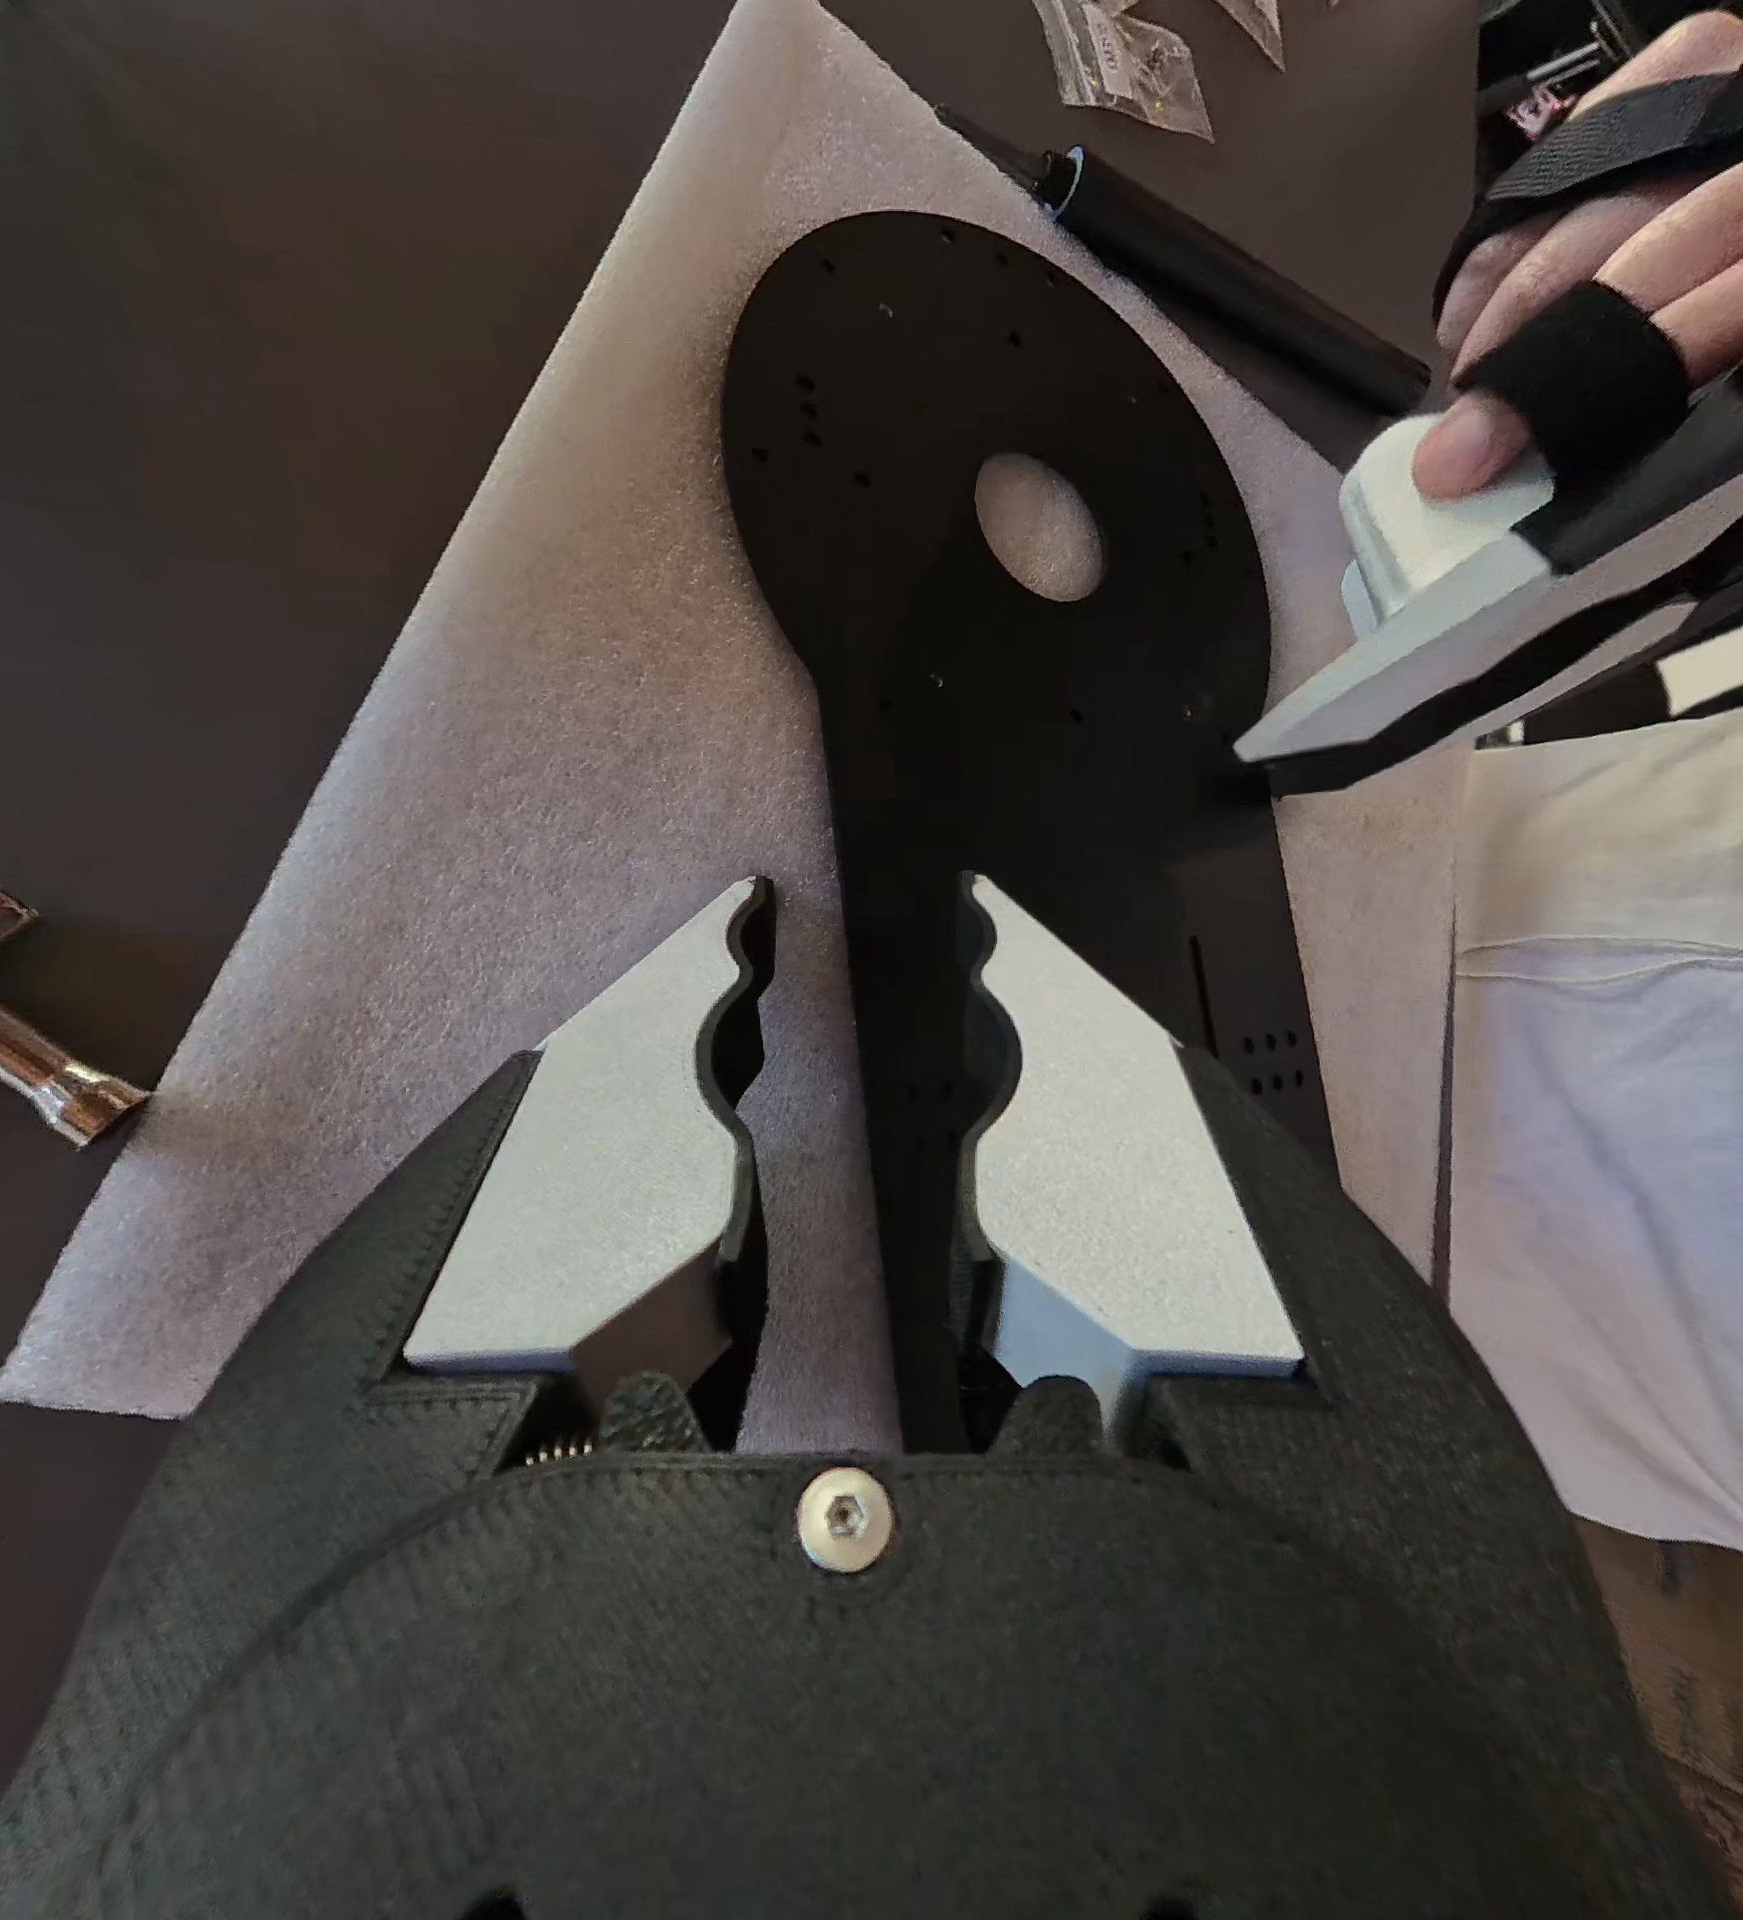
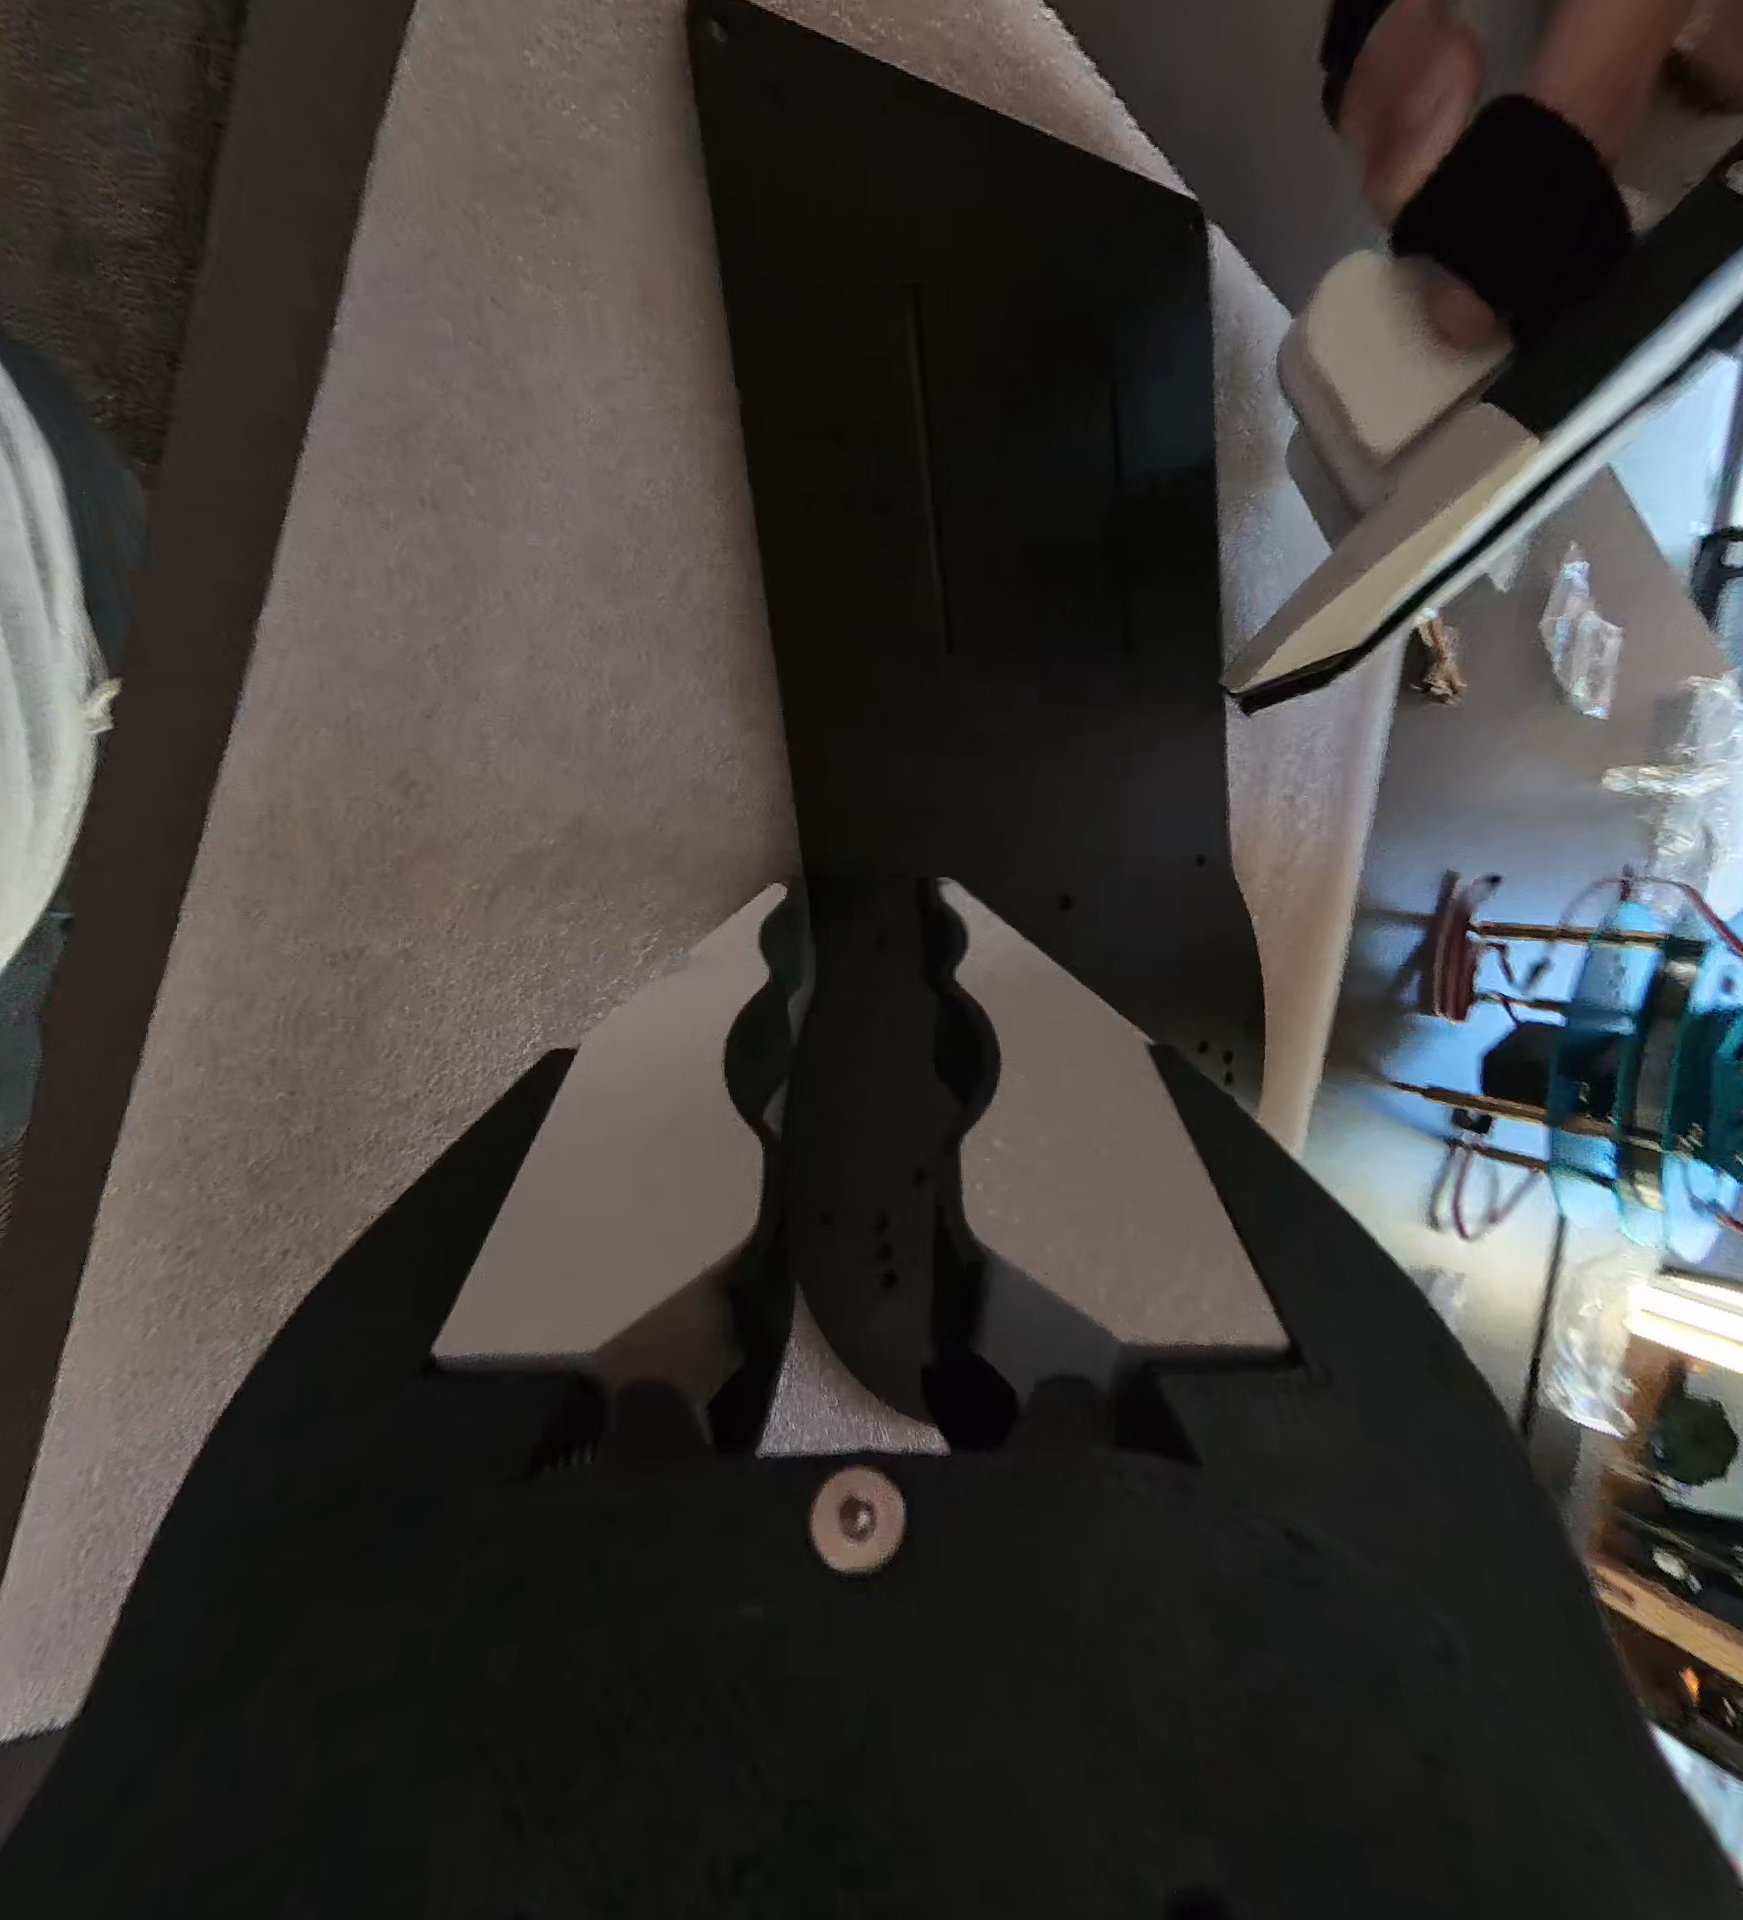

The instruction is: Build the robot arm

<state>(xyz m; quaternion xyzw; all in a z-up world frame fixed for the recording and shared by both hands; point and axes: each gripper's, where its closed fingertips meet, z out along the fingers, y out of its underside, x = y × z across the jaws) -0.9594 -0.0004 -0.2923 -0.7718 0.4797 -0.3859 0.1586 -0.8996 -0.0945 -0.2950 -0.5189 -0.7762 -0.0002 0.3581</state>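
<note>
A flat black plate (image 1: 950, 436) with a round end, a centre hole and several small holes lies on a white foam sheet (image 1: 493, 790). My left gripper (image 1: 862, 883) straddles its narrow end. The right finger touches the plate and foam shows in the gap beside the left finger, so the jaws stand open. My right gripper (image 2: 862, 883) is shut on the plate's round end (image 2: 867, 1143), which fills the space between its fingers. Each gripper shows in the other's view, tip at the plate's edge: the right one (image 1: 1262, 758), the left one (image 2: 1251, 686).
A chrome L-shaped socket wrench (image 1: 15, 1018) lies on the dark table left of the foam. A black tube (image 1: 1210, 270) and plastic bags of small parts (image 1: 1127, 62) lie beyond. A blue wired chassis (image 2: 1677, 1091) stands at the right. White cloth (image 1: 1625, 1143) is close by.
</note>
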